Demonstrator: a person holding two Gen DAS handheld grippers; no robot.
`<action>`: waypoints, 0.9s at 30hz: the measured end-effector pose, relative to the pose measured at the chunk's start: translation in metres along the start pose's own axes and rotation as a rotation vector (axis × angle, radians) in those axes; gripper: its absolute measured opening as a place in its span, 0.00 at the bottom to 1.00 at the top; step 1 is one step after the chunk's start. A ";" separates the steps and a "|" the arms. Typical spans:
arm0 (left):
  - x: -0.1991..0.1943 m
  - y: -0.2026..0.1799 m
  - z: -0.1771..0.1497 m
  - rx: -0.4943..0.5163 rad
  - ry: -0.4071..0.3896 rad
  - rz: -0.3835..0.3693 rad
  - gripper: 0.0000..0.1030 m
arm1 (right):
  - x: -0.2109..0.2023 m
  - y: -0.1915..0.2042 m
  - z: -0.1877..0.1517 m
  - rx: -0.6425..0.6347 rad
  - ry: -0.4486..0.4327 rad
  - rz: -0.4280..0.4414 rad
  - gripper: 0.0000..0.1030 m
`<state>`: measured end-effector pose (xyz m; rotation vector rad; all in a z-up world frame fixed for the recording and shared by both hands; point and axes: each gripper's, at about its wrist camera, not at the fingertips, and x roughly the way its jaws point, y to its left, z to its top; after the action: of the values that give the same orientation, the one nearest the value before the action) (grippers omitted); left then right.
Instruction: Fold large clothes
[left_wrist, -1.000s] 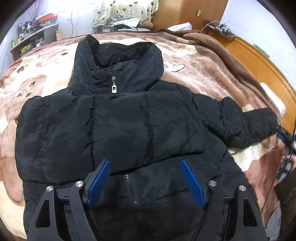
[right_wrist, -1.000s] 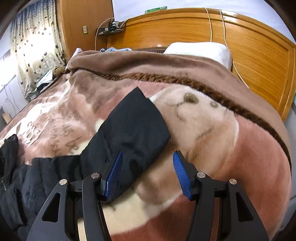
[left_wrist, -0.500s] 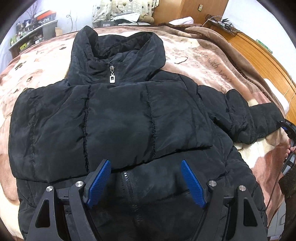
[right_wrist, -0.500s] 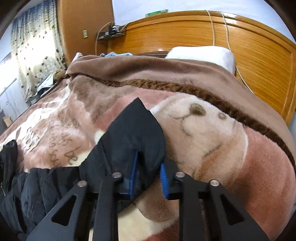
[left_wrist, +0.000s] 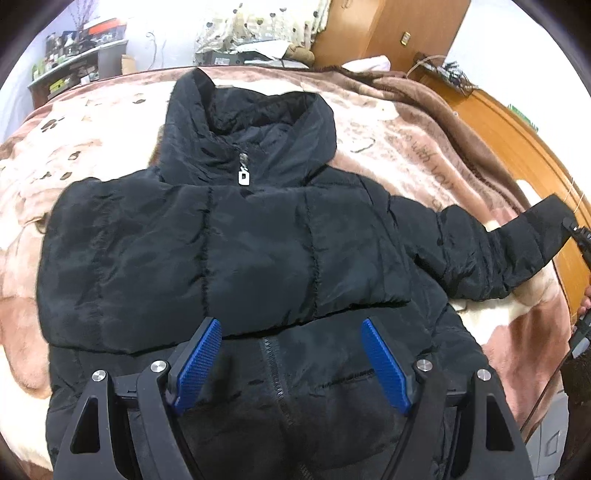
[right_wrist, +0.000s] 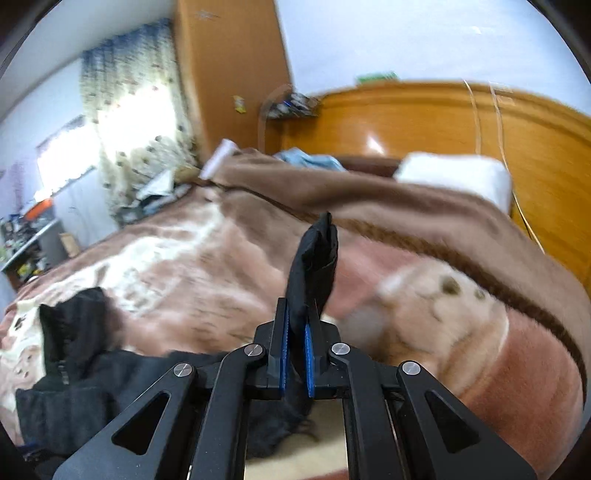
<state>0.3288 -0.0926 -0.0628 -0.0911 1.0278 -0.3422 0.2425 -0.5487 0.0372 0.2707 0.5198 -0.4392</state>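
A black puffer jacket (left_wrist: 258, 251) lies front up on the bed, collar toward the far side, zip closed. Its left sleeve is folded across the chest. My left gripper (left_wrist: 291, 362) is open and empty, hovering over the jacket's lower front. The right sleeve (left_wrist: 517, 247) stretches out to the right and its cuff is lifted. My right gripper (right_wrist: 295, 358) is shut on that sleeve cuff (right_wrist: 314, 266), which stands up between the blue pads above the blanket. The jacket's body shows at the lower left of the right wrist view (right_wrist: 74, 369).
A brown and pink bear-print blanket (left_wrist: 406, 140) covers the bed. A wooden headboard (right_wrist: 480, 122) and a white pillow (right_wrist: 454, 177) are at the right. A wardrobe, a curtain and a cluttered shelf (left_wrist: 74, 55) stand beyond the bed.
My right gripper closed on the sleeve cuff and lifted it off the blanket. My left gripper stayed open over the jacket's lower front.
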 end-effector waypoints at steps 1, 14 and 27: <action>-0.005 0.003 0.000 -0.003 -0.009 -0.001 0.76 | -0.008 0.009 0.003 -0.010 -0.016 0.020 0.07; -0.056 0.059 -0.014 -0.111 -0.078 -0.022 0.76 | -0.065 0.171 0.009 -0.217 -0.085 0.307 0.07; -0.088 0.135 -0.037 -0.236 -0.125 0.015 0.76 | -0.073 0.311 -0.054 -0.267 0.035 0.619 0.07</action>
<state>0.2877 0.0666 -0.0408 -0.3137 0.9412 -0.1981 0.3091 -0.2334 0.0732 0.1692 0.4940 0.2359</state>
